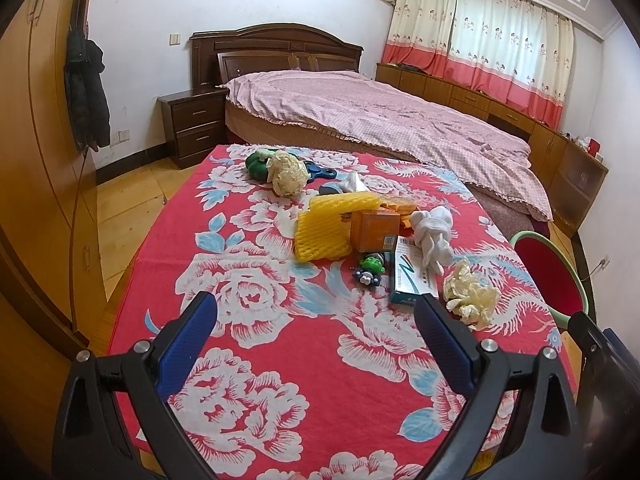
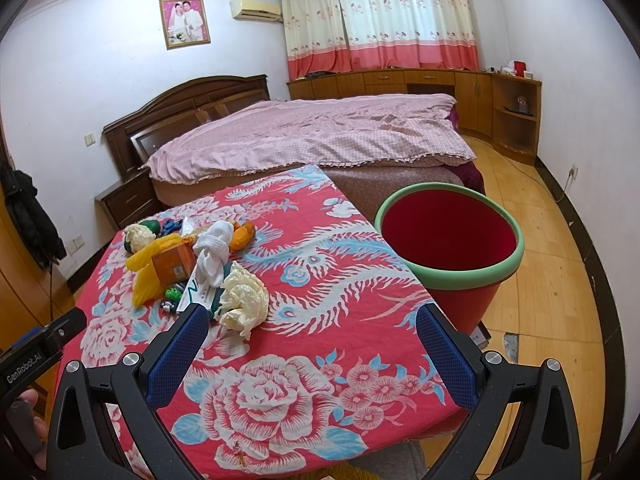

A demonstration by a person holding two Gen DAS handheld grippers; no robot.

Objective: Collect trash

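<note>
A bedroom is shown, with a table under a red flowered cloth standing at the foot of a bed. A heap of odds and ends lies on the cloth — yellow foam netting, an orange box, a white sock, small toys and two crumpled paper balls, one near and one far. A red bin with a green rim is seen just beside the table's right edge. Both the left gripper and the right gripper are held wide apart and empty. Nothing has been collected yet, it seems; the first pick is in hand. The near paper ball — just off the right gripper's left finger — would be closed on and carried to the bin.
</note>
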